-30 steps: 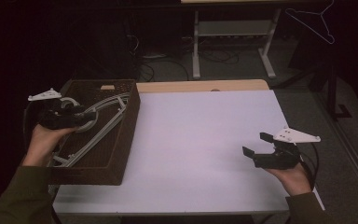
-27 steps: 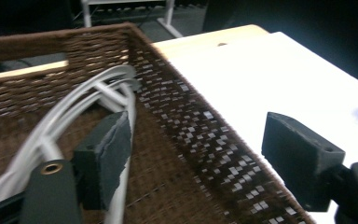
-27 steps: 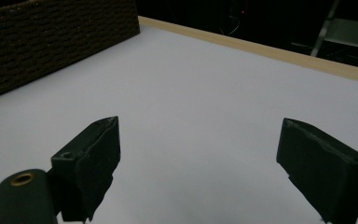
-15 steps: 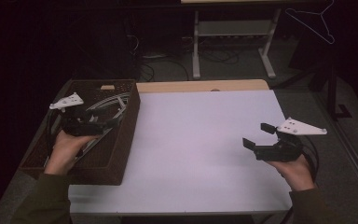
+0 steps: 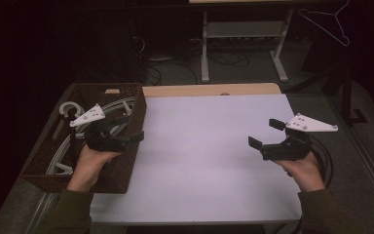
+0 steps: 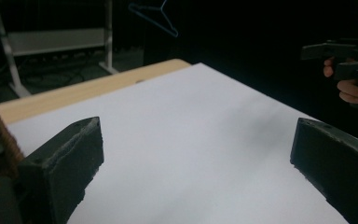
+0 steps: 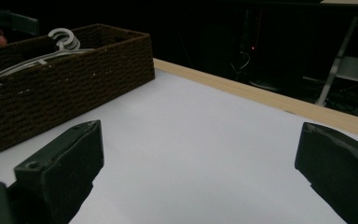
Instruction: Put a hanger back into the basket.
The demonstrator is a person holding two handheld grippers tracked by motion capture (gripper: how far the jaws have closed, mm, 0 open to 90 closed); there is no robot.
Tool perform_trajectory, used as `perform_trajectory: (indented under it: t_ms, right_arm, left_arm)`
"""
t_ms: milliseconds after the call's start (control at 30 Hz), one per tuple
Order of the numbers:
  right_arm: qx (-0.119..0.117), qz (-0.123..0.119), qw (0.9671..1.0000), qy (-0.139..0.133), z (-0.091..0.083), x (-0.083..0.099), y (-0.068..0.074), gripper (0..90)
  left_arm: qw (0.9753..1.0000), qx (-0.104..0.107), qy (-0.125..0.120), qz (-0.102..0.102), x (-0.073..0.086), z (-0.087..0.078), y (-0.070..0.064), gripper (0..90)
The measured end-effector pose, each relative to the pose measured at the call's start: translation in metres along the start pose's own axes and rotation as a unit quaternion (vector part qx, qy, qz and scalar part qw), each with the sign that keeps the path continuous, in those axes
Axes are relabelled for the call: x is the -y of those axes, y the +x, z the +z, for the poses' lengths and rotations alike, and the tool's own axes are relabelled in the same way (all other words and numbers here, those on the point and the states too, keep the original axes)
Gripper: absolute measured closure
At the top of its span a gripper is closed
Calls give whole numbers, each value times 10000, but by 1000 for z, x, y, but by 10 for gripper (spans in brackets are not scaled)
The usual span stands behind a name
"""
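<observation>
**Both grippers held wide and empty; hangers left in basket**

The left gripper (image 5: 132, 127) is held over the right wall of the brown woven basket (image 5: 129, 168), jaws set wide apart w/ nothing between them. In the left gripper view its jaws are seen pointed across the white table top (image 6: 191, 140) toward the other hand, the basket's wall being glimpsed at the left edge of that view.

The right gripper (image 5: 264, 133) is held above the table's right side, well apart from the basket. Its jaws are likewise spread wide and empty, and are aimed leftward at the basket (image 7: 65, 88).

White hangers (image 5: 102, 112) are seen lying inside the basket, their hooks (image 5: 69, 109) gathered toward its far-left corner; the count cannot be told, as the pic is dim, but more than one is prob. stacked there. In the right gripper view the hooks (image 7: 61, 37) are seen poking above the rim. Neither gripper is touching a hanger.

A further wire hanger (image 5: 327, 24) is hung in the dark background, upper right.
</observation>
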State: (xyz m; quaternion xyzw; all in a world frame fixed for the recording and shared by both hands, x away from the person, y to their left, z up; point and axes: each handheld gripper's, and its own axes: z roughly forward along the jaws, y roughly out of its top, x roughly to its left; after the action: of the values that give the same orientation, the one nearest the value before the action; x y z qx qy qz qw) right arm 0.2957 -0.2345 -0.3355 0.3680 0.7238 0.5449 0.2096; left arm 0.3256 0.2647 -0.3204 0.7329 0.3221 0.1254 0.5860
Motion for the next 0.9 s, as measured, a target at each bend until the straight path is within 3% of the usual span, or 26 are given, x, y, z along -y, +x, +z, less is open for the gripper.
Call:
perform_trajectory:
  t_ms: [367, 900]
  right_arm:
    - [-66, 75, 9997, -229, 0, -6, -2, 0]
    - [-168, 55, 9991, -374, -2, -7, -2, 0]
  left_arm:
    - [9987, 228, -201, 420, 4, 7, -10, 0]
    - [9977, 402, -250, 477, 7, 10, -11, 0]
